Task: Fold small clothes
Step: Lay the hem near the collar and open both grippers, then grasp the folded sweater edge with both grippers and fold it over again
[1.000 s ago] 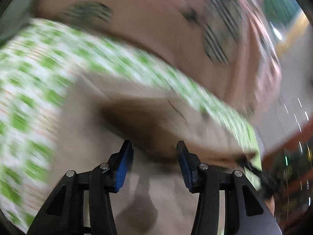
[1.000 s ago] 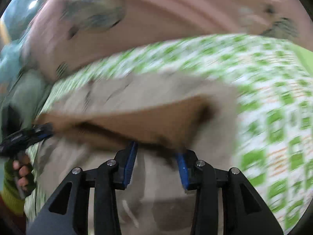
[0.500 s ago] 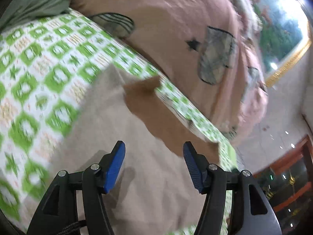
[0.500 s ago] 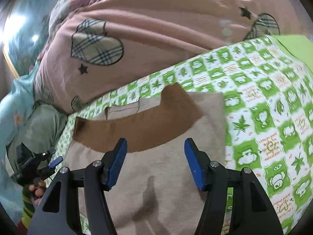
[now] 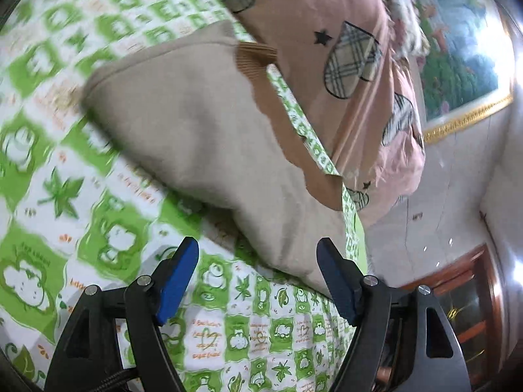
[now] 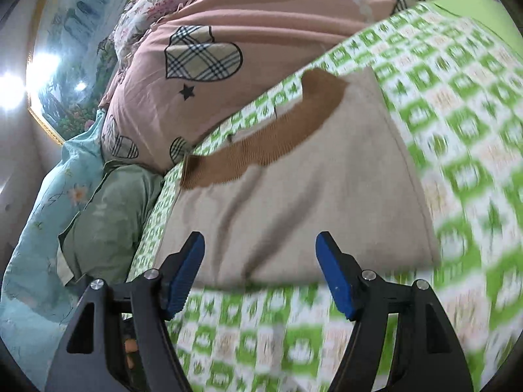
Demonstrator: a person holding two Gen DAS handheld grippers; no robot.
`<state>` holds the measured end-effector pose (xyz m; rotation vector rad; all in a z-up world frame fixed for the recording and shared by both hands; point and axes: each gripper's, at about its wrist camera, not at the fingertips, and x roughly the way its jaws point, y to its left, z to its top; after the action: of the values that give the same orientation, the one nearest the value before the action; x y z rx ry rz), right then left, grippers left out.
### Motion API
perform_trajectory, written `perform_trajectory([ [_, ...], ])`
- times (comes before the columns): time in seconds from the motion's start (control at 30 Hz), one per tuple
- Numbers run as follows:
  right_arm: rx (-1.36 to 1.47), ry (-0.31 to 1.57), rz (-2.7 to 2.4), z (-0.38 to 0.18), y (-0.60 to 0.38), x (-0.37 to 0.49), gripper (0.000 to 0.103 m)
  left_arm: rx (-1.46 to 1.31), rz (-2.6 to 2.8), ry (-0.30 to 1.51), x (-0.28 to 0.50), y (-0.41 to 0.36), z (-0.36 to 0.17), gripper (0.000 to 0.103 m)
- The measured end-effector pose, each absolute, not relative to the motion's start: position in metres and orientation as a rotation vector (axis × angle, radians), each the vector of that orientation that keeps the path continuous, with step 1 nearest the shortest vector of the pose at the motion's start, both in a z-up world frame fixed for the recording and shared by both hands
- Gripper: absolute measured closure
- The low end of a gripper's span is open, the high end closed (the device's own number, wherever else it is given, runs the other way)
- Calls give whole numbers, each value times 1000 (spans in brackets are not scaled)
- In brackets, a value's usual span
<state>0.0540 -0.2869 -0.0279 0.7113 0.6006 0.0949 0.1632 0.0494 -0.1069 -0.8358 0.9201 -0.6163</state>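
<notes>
A small beige garment (image 5: 209, 137) with a brown ribbed band (image 5: 258, 58) lies folded flat on the green-and-white patterned bedsheet (image 5: 65, 202). It also shows in the right wrist view (image 6: 294, 202), with its brown band (image 6: 271, 140) at the far edge. My left gripper (image 5: 258, 281) is open and empty, just short of the garment's near edge. My right gripper (image 6: 261, 271) is open and empty, over the garment's near edge.
A pink duvet with plaid hearts (image 5: 343, 49) (image 6: 228, 49) is heaped beyond the garment. A light green cloth (image 6: 108, 222) and a pale blue floral cloth (image 6: 42, 222) lie left of the sheet. A framed painting (image 5: 464, 49) hangs on the wall.
Both grippers opened, let go of the garment's brown-banded edge and drew back toward me. The garment now lies flat and folded on the sheet.
</notes>
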Motion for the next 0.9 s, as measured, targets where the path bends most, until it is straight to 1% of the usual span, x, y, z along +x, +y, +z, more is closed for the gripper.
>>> perform_trajectory([
  [0.17, 734, 641, 106, -36, -277, 34, 32, -916, -578, 887, 177, 57, -116, 28],
  [0.37, 730, 648, 113, -32, -270, 27, 32, -1001, -484, 831, 215, 68, -119, 29],
  [0.43, 726, 643, 121, -28, -267, 27, 32, -989, -440, 824, 230, 71, -118, 35],
  [0.47, 724, 639, 124, -26, -265, 27, 32, -969, -413, 823, 239, 72, -118, 43],
  [0.5, 723, 636, 129, -24, -263, 27, 32, -960, -398, 825, 245, 72, -119, 58],
  [0.53, 722, 634, 133, -23, -262, 28, 32, -947, -373, 834, 254, 73, -120, 66],
  [0.57, 723, 632, 140, -22, -261, 29, 32, -950, -363, 844, 261, 76, -124, 80],
  [0.6, 724, 630, 146, -21, -261, 30, 32, -973, -369, 848, 267, 80, -128, 89],
  [0.67, 725, 627, 153, -20, -261, 30, 32, -1014, -387, 831, 274, 88, -129, 94],
  [0.73, 725, 626, 149, -20, -264, 30, 32, -970, -396, 808, 273, 86, -118, 95],
  [0.8, 725, 623, 141, -20, -272, 32, 32, -899, -445, 766, 268, 76, -97, 96],
  [0.9, 749, 629, 131, -22, -290, 38, 32, -822, -579, 704, 261, 54, -62, 96],
])
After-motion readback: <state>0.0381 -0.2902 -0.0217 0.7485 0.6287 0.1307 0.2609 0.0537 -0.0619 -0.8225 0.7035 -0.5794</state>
